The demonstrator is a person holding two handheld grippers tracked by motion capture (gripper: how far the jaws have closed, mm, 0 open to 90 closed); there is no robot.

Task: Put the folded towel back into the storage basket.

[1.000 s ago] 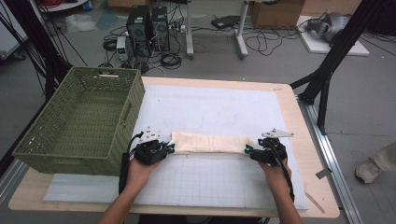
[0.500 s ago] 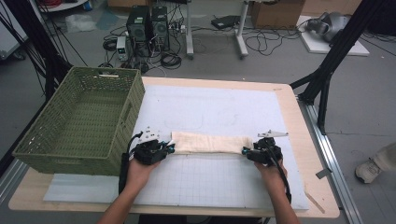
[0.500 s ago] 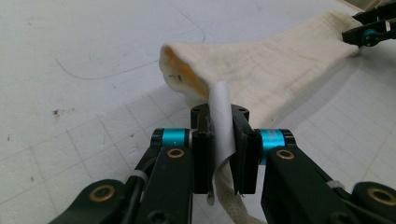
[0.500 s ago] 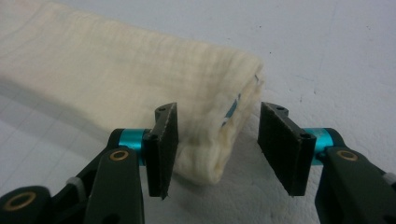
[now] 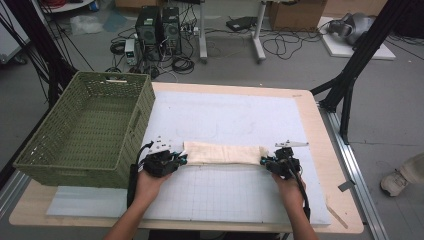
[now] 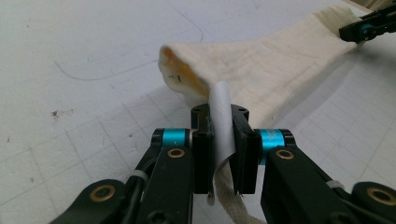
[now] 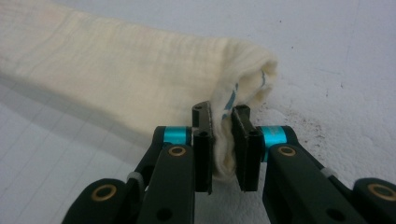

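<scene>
While basket [image 5: 85, 127] waits at far left, my left gripper [image 5: 172, 161] pinches left end of cream cloth [image 5: 222, 152], white tag caught between jaws. Cloth lies as narrow folded band across mat [image 5: 235, 117], near centre, stretched flat so fold stays even. My right gripper [image 5: 270, 163] clamps right end, keeping band taut, I judge.

We saw a green basket [image 5: 85, 130] at the tabletop's [image 5: 320, 150] left edge, and computer towers [image 5: 159, 25] on the floor beyond.
</scene>
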